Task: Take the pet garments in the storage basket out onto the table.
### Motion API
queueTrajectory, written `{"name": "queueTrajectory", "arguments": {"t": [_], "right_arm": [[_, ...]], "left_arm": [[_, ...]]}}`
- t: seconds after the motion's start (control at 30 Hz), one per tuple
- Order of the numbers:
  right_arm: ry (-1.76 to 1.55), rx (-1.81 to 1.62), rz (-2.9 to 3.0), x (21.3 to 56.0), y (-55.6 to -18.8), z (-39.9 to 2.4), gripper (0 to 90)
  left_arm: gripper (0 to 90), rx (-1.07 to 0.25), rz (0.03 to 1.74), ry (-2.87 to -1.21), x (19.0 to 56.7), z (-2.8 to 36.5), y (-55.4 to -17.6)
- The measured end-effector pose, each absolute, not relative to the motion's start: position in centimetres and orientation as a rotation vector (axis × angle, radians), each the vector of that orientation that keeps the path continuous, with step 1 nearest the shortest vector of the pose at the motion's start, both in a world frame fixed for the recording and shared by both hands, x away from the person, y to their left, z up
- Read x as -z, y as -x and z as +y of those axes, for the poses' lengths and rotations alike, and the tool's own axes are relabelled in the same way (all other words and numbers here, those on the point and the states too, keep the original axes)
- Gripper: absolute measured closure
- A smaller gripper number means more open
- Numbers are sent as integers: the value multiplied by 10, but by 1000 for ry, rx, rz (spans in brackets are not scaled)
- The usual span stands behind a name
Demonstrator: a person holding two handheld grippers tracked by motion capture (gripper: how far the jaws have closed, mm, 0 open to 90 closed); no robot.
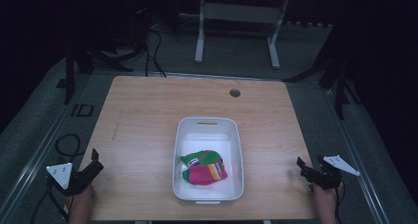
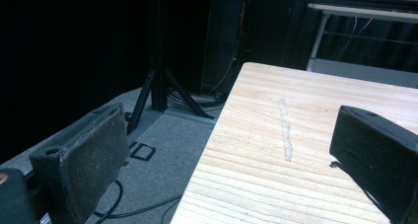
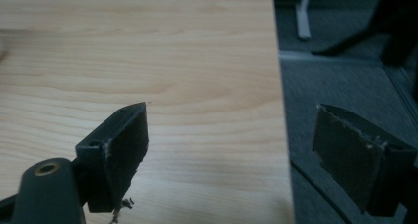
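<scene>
A white rectangular bin (image 1: 208,129) stands in the middle of the wooden table (image 1: 148,115). Inside it, toward the near end, lies a crumpled cloth in green, pink and orange (image 1: 204,167). My left gripper (image 1: 93,159) rests at the table's near left corner, held by a hand, and its jaws stand open with nothing between them (image 2: 231,150). At the near right edge my right gripper (image 1: 300,166) is held the same way, jaws wide open and empty (image 3: 231,145), straddling the table's right edge.
A round cable hole (image 1: 235,93) sits near the table's far edge. Beyond the table are white desk legs (image 1: 199,36), dark tripod stands (image 2: 155,86) and cables on grey floor (image 1: 69,145).
</scene>
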State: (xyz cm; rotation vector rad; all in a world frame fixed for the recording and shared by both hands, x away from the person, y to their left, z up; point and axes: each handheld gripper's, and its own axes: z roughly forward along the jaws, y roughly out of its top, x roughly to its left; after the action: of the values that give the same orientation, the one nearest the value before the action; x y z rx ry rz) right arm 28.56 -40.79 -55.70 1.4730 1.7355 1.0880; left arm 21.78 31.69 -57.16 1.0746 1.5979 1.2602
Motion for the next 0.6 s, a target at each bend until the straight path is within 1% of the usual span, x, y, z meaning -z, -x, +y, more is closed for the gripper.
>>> {"name": "queueTrajectory", "arguments": {"t": [0.23, 0.5, 0.6], "right_arm": [[-1470, -1030, 1785, 557, -288, -404, 147], [-1538, -1115, 1827, 558, -292, -413, 137], [-1509, -1131, 1869, 558, -291, -414, 137]], "left_arm": [[18, -1258, 1599, -1075, 572, 317, -218], [18, -1257, 1603, -1074, 572, 317, -218], [19, -1255, 1603, -1074, 572, 317, -218]]}}
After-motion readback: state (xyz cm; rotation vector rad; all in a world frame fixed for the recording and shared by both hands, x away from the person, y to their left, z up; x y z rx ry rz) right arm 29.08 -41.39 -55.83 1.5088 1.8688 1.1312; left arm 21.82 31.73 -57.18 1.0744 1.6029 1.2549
